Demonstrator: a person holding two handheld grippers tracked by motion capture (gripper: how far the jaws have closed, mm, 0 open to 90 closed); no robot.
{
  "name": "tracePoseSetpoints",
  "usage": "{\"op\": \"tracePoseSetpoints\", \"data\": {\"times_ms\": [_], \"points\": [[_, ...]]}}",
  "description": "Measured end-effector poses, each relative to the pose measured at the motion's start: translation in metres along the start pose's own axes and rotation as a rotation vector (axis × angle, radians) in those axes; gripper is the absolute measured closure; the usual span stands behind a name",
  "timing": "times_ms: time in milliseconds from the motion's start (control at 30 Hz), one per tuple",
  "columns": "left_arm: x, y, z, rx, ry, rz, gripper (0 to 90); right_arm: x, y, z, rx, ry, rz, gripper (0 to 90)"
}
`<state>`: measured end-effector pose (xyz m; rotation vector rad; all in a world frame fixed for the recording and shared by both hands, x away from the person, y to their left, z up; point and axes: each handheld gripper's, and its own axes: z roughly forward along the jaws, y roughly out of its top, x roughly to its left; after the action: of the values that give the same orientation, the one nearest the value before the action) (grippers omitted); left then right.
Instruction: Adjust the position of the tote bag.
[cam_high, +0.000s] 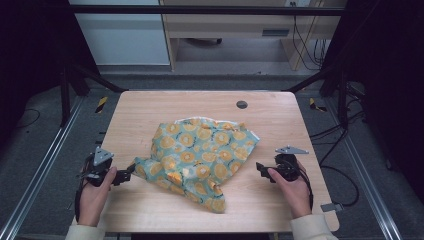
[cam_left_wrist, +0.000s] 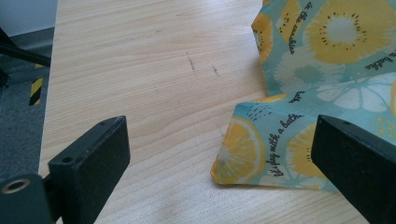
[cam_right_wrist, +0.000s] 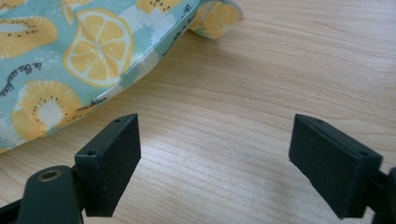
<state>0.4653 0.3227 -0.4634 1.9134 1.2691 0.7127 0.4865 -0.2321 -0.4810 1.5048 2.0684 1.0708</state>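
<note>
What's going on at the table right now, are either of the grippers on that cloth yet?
Not yet. A person holds a gripper in each hand over the wooden table, flanking a crumpled teal cloth with a citrus print. The left gripper is open, with a corner of the cloth lying between its jaws, ungripped. The right gripper is also open, over bare wood beside the cloth's edge.

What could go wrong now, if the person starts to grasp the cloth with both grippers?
1. The cloth lies crumpled in layers, so the left gripper, open at a folded corner, may pinch several layers.
2. The right gripper is open over bare table, beside the cloth's edge; closing here would probably catch nothing.
</note>
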Motion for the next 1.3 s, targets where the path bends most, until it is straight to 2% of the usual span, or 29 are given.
{"op": "tracePoseSetpoints", "data": {"times_ms": [133, 233, 267, 433, 500, 567, 600, 800, 867, 967, 1067, 1100, 1133, 1200, 1233, 1300], "points": [[-0.002, 0.000, -0.001, 0.004, -0.002, 0.009, 4.5, 0.000, 0.001, -0.001, 0.001, 0.020, 0.031, 16.7], [-0.003, 0.000, 0.000, 0.002, -0.002, 0.012, 4.5, 0.000, 0.003, -0.001, -0.004, 0.031, 0.036, 17.1], [-0.004, 0.000, 0.000, 0.003, -0.004, 0.015, 4.5, 0.003, 0.005, -0.001, -0.002, 0.048, 0.048, 17.3], [-0.005, 0.000, 0.000, 0.007, -0.003, 0.025, 4.5, 0.008, 0.010, 0.004, 0.000, 0.086, 0.045, 16.5], [-0.006, 0.000, -0.001, 0.008, -0.004, 0.027, 4.5, 0.011, 0.015, 0.007, 0.001, 0.101, 0.047, 15.6], [-0.006, -0.001, -0.001, 0.008, -0.004, 0.030, 4.6, 0.016, 0.025, 0.013, 0.000, 0.133, 0.074, 13.9], [-0.007, 0.000, -0.001, 0.006, -0.004, 0.033, 4.5, 0.017, 0.027, 0.015, 0.003, 0.134, 0.068, 13.7], [-0.008, 0.000, -0.001, 0.004, -0.004, 0.040, 4.6, 0.017, 0.043, 0.024, -0.004, 0.099, 0.063, 12.0], [-0.008, 0.000, -0.001, 0.004, -0.005, 0.041, 4.5, 0.013, 0.054, 0.031, -0.009, 0.077, 0.078, 11.2], [-0.008, 0.000, -0.001, 0.003, -0.004, 0.043, 4.6, 0.010, 0.060, 0.036, -0.001, 0.068, 0.103, 10.6], [-0.009, 0.001, -0.001, 0.003, -0.005, 0.045, 4.6, 0.007, 0.071, 0.048, 0.012, 0.022, 0.122, 11.4], [-0.009, 0.001, -0.001, 0.003, -0.005, 0.045, 4.6, 0.007, 0.071, 0.048, 0.012, 0.022, 0.122, 11.4], [-0.009, 0.001, -0.001, 0.000, -0.004, 0.048, 4.6, 0.005, 0.072, 0.056, 0.035, 0.033, 0.150, 11.1], [-0.010, 0.001, -0.001, -0.002, -0.001, 0.057, 4.6, 0.002, 0.072, 0.063, 0.047, 0.055, 0.192, 15.6], [-0.010, 0.002, -0.001, -0.004, -0.003, 0.054, 4.6, 0.002, 0.072, 0.066, 0.051, 0.070, 0.206, 22.6], [-0.011, 0.002, -0.001, -0.005, -0.008, 0.057, 4.6, 0.005, 0.070, 0.070, 0.049, 0.107, 0.197, 40.4]]}}
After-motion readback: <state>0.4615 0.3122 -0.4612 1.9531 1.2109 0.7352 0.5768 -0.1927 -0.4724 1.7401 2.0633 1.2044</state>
